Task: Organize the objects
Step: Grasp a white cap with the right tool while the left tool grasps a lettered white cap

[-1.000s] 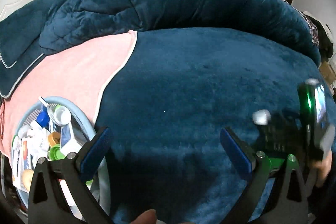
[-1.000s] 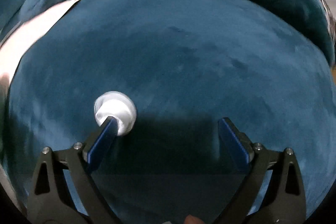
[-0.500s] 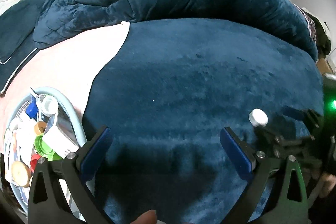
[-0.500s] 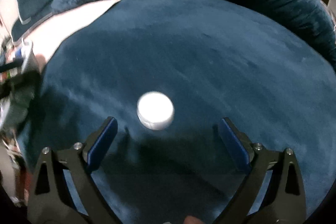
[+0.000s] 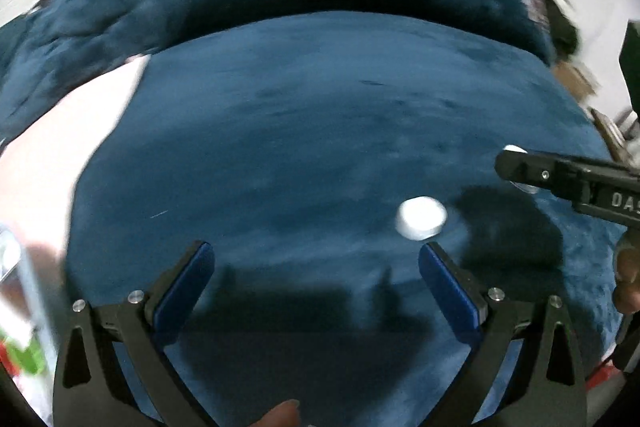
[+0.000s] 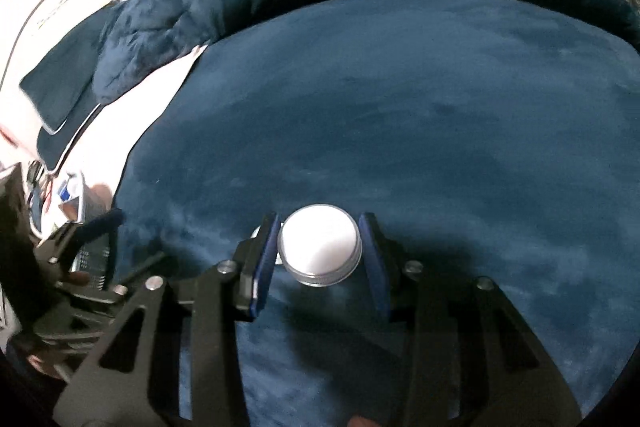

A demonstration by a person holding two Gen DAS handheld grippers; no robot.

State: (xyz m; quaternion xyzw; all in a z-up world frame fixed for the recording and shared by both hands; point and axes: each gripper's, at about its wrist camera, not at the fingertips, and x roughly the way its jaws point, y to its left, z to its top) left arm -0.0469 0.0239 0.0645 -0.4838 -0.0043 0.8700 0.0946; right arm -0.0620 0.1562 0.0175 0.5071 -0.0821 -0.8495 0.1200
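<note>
A small round jar (image 6: pixel 320 245) with a flat white lid and a ribbed silvery rim sits between the blue-padded fingers (image 6: pixel 266 259) of the right gripper (image 6: pixel 320 255). The fingers have drawn in close on either side of it, the left pad touching or nearly so; contact on the right cannot be told. The jar rests on, or just above, the dark blue plush bed cover (image 6: pixel 420 115). In the left wrist view a similar white jar (image 5: pixel 420 218) lies on the cover just beyond the left gripper (image 5: pixel 316 275), whose fingers are spread wide around nothing.
</note>
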